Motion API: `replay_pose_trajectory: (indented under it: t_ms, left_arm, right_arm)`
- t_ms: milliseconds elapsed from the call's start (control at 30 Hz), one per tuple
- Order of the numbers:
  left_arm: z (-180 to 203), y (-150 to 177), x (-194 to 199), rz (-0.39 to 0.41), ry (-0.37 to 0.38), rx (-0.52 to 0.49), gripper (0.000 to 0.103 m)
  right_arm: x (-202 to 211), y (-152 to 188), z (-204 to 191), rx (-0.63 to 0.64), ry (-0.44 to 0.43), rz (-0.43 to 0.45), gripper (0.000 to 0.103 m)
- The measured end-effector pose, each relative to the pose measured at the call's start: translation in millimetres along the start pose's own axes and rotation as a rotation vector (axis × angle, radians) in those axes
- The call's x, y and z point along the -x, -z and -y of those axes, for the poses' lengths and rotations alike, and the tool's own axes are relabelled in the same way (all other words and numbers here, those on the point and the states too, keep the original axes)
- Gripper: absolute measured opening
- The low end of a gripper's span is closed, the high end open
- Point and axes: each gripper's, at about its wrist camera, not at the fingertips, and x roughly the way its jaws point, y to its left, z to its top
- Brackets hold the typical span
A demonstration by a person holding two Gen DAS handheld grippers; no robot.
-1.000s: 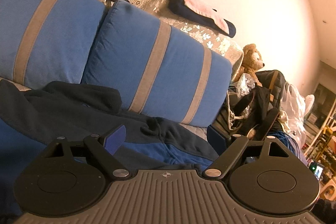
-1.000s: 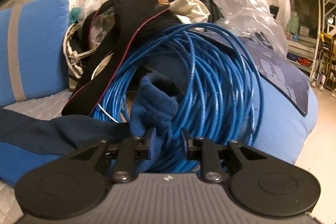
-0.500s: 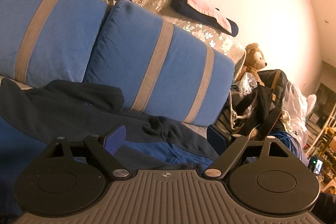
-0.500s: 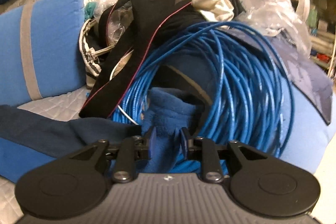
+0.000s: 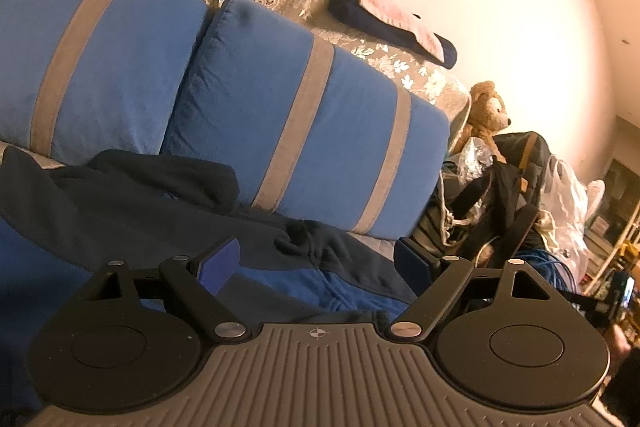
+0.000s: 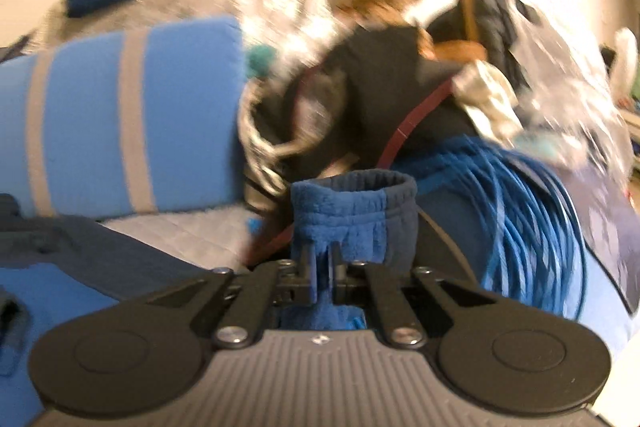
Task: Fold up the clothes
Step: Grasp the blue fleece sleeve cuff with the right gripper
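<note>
no readable text, label, brand or number on anything in either view

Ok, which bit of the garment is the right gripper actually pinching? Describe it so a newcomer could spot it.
Find the striped blue sofa cushion, then look right to the coil of blue cable. Just left of that coil stands the fleece sleeve cuff, clamped in the right gripper. It is the only upright tube of cloth, half bright blue, half navy, with a gathered rim.
</note>
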Motion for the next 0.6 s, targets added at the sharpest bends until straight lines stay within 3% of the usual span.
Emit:
replay_pose_trajectory:
  t_ms: [300, 600]
  left_arm:
    - [-1, -1, 1, 0.009, 0.007, 0.006, 0.085]
    - [-3, -2, 2, 0.020, 0.002, 0.023, 0.085]
  right_arm:
    - [15, -47, -69, 0.041, -0.159, 0.021, 0.005]
    - [1, -63, -133, 0.070, -0.261, -0.036, 0.005]
